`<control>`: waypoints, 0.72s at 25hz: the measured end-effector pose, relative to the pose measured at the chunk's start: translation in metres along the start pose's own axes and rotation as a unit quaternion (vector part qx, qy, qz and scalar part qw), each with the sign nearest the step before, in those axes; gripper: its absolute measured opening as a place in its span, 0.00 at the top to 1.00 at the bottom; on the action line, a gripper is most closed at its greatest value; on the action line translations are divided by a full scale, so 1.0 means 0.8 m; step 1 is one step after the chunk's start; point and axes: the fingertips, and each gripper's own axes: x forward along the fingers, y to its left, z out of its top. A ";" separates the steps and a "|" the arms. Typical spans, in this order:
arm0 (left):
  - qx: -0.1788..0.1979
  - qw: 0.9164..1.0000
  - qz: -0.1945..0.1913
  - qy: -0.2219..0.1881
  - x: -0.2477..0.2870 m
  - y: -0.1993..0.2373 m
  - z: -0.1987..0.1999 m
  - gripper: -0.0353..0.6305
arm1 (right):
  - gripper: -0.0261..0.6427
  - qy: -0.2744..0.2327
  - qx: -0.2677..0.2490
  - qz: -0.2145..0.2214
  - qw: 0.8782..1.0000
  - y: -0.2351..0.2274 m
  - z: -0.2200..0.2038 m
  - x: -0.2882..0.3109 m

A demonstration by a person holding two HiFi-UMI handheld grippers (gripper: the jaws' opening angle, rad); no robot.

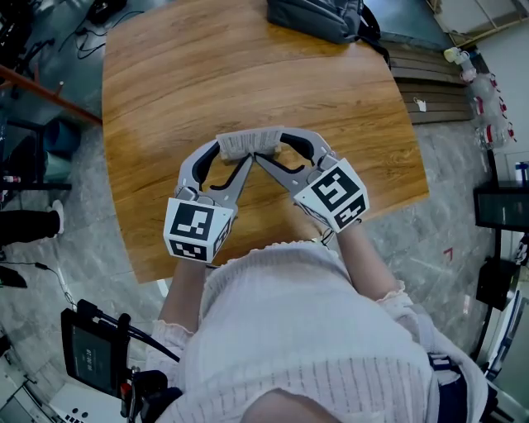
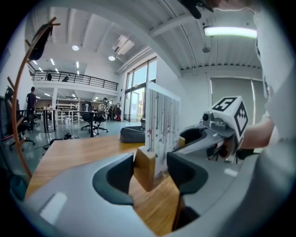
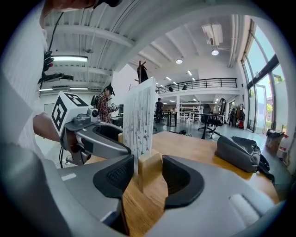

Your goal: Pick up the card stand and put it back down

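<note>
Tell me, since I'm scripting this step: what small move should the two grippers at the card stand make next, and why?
Probably lift both straight up: the left gripper and right gripper each appear closed on one end of the card stand, apparently resting on the table.

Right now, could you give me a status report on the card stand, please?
Left gripper and right gripper: jaws closed on the card stand, one each end. Its card stands upright. Grey bag at far edge of table, well clear.

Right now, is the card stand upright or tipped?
Upright: in both gripper views the card stand has its card rising vertically from the wooden base. Lifted off the table? Cannot tell.
</note>
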 end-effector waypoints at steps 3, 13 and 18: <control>-0.010 1.000 -0.005 0.002 0.000 -0.001 -0.002 0.62 | 0.67 0.004 -0.001 0.001 1.000 0.001 -0.002 0.000; -0.006 1.000 -0.011 0.015 0.025 0.013 -0.010 0.62 | 0.67 0.016 0.001 0.004 1.000 -0.020 -0.013 0.017; -0.006 0.999 -0.023 0.036 0.053 0.028 -0.053 0.62 | 0.67 0.039 0.008 0.006 0.999 -0.031 -0.055 0.048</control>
